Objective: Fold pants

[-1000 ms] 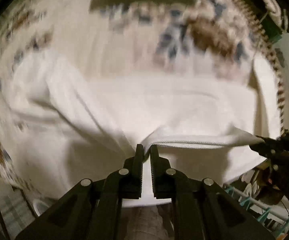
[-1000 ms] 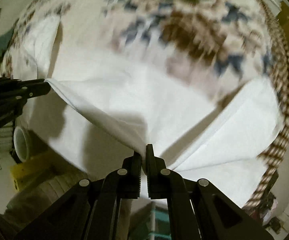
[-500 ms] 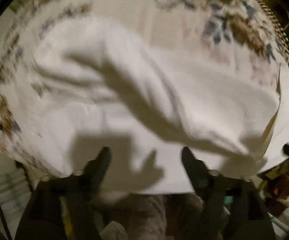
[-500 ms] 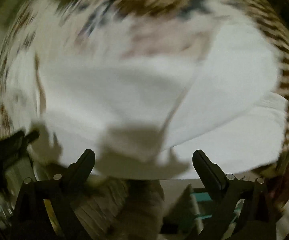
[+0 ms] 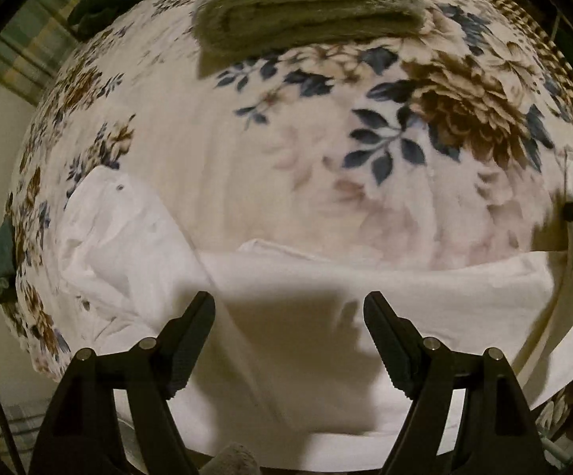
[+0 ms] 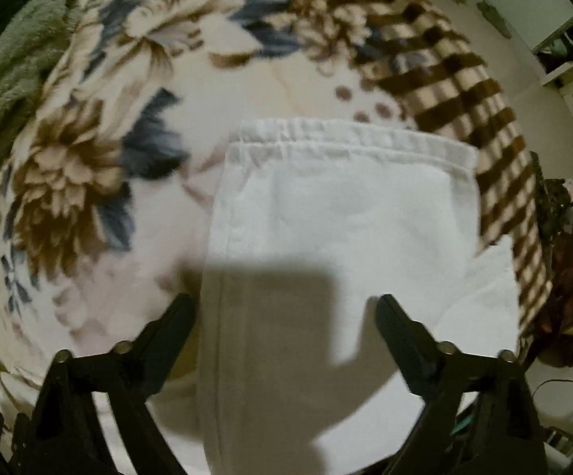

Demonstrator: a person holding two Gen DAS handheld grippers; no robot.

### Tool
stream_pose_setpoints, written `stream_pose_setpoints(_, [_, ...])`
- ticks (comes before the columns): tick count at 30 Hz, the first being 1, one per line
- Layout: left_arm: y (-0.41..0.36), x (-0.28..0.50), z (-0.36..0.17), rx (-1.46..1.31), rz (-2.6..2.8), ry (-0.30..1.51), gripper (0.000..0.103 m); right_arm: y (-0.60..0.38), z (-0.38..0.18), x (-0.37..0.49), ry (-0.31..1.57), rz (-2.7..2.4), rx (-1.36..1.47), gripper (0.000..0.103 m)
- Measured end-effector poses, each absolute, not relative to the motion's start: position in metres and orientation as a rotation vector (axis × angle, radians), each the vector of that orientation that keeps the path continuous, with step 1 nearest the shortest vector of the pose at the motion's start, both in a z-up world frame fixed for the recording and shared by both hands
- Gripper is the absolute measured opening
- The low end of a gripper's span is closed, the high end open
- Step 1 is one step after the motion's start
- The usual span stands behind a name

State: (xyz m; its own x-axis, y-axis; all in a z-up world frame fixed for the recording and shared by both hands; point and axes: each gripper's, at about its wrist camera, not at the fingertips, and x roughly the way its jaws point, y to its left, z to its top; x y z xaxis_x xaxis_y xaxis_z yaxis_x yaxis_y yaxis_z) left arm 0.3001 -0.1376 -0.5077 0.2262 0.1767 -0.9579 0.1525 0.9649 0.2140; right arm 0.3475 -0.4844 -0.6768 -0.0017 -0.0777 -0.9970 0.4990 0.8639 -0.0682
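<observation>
The white pants [image 6: 337, 237] lie flat on the floral blanket [image 5: 286, 166], waistband toward twelve o'clock in the right view. The left gripper [image 5: 289, 308] hangs spread and empty above them. The right gripper [image 6: 286, 312], empty, has just narrowed slightly. A folded towel [image 5: 310, 12], seemingly, sits at twelve.

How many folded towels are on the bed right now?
1. One olive-green towel lies folded at the far end of the floral blanket, beyond the white pants; its edge shows at the upper left of the right wrist view. Others may lie out of view.
</observation>
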Motion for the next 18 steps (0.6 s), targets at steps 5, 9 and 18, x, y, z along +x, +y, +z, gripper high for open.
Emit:
stream_pose_setpoints(5, [-0.151, 0.299, -0.507, 0.319, 0.014, 1.354, 0.076, -0.481, -0.671, 0.318, 1.464, -0.449, 0.385, 0.009])
stream_pose_setpoints(9, [-0.153, 0.302, -0.502, 0.301, 0.018, 1.356, 0.076, -0.51, -0.632, 0.255, 1.343, -0.529, 0.499, 0.007])
stream_pose_setpoints(18, [-0.156, 0.299, -0.52, 0.283, 0.021, 1.423, 0.076, -0.56, -0.691, 0.106, 1.48, -0.698, 0.986, 0.022])
